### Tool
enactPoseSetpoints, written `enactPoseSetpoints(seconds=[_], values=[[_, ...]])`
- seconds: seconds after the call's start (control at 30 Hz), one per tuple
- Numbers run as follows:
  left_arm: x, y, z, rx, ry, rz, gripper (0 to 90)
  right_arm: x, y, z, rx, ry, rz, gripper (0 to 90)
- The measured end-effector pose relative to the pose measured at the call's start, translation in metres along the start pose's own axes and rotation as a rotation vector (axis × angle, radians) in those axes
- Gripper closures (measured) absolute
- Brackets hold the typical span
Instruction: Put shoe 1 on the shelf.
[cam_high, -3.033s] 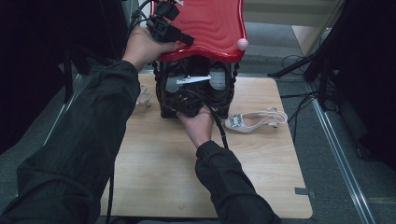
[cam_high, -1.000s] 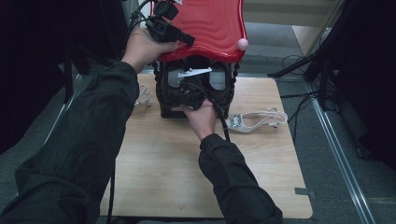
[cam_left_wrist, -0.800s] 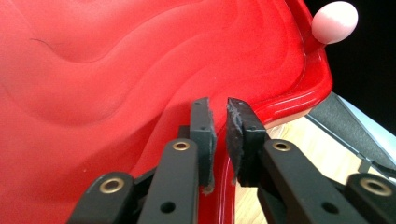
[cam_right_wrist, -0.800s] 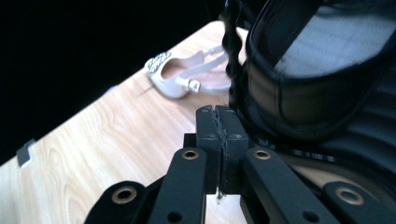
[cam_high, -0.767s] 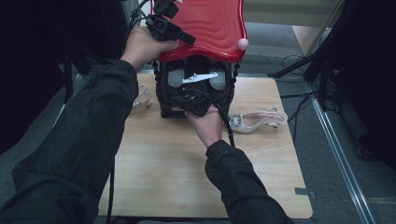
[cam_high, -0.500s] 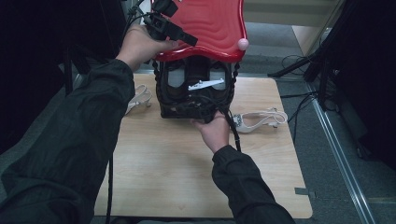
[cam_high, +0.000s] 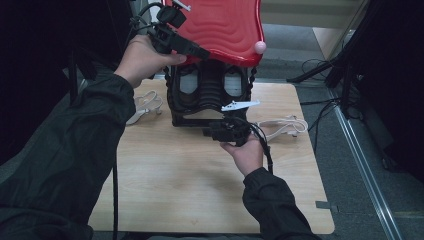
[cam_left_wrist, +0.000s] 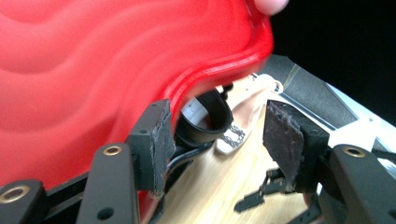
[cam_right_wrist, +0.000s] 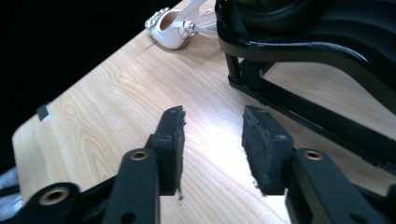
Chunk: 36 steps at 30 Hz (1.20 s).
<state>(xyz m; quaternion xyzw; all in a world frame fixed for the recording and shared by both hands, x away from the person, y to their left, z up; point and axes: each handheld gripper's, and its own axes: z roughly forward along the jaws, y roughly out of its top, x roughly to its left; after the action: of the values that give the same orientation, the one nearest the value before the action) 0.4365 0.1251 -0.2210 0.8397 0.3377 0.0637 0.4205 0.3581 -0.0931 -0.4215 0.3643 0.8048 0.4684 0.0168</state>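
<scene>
A black frame (cam_high: 210, 95) with a raised red wavy lid (cam_high: 225, 27) stands at the back of the wooden table (cam_high: 200, 190). My left gripper (cam_high: 197, 51) is at the lid's left edge. In the left gripper view its jaws (cam_left_wrist: 217, 135) have just been opening and stand wide. The red lid (cam_left_wrist: 93, 70) rim lies beside one pad and is not pinched. My right gripper (cam_high: 212, 132) hovers low in front of the frame's base. Its jaws (cam_right_wrist: 212, 140) have just been opening, with only bare wood between them, and the black frame (cam_right_wrist: 303, 46) is close by.
One white sandal (cam_high: 145, 105) lies left of the frame and another (cam_high: 282, 125) to its right. A pink knob (cam_high: 259, 47) sits on the lid's right corner. Cables and stands (cam_high: 345, 65) crowd the floor at the right.
My right hand has pulled back out of the frame towards the near side, and its jaws have gone from shut to open. The left hand has shifted slightly at the lid's edge.
</scene>
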Motion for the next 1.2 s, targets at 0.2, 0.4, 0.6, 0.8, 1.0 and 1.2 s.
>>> enactPoseSetpoints(seconds=[0.2,0.4,0.6,0.8,1.0,1.2], values=[[-0.005,-0.015,0.0,0.011,-0.02,-0.019,39.8,-0.004,-0.014,-0.013,-0.037,-0.014,0.019,54.9],[-0.007,-0.032,-0.004,0.026,-0.012,-0.019,39.4,-0.002,-0.027,-0.028,-0.081,-0.005,0.019,49.0],[-0.018,-0.058,-0.007,0.02,-0.013,-0.003,39.2,-0.001,-0.04,-0.042,-0.11,-0.029,0.014,42.3],[-0.023,-0.08,-0.006,0.003,-0.022,0.004,39.3,-0.001,-0.048,-0.048,-0.106,-0.053,-0.024,40.5],[-0.02,-0.105,0.002,0.002,-0.014,-0.02,39.7,-0.003,-0.052,-0.051,-0.101,-0.054,-0.042,40.6],[-0.013,-0.134,0.009,0.009,-0.017,-0.054,39.7,-0.007,-0.057,-0.055,-0.12,-0.051,-0.007,39.4]])
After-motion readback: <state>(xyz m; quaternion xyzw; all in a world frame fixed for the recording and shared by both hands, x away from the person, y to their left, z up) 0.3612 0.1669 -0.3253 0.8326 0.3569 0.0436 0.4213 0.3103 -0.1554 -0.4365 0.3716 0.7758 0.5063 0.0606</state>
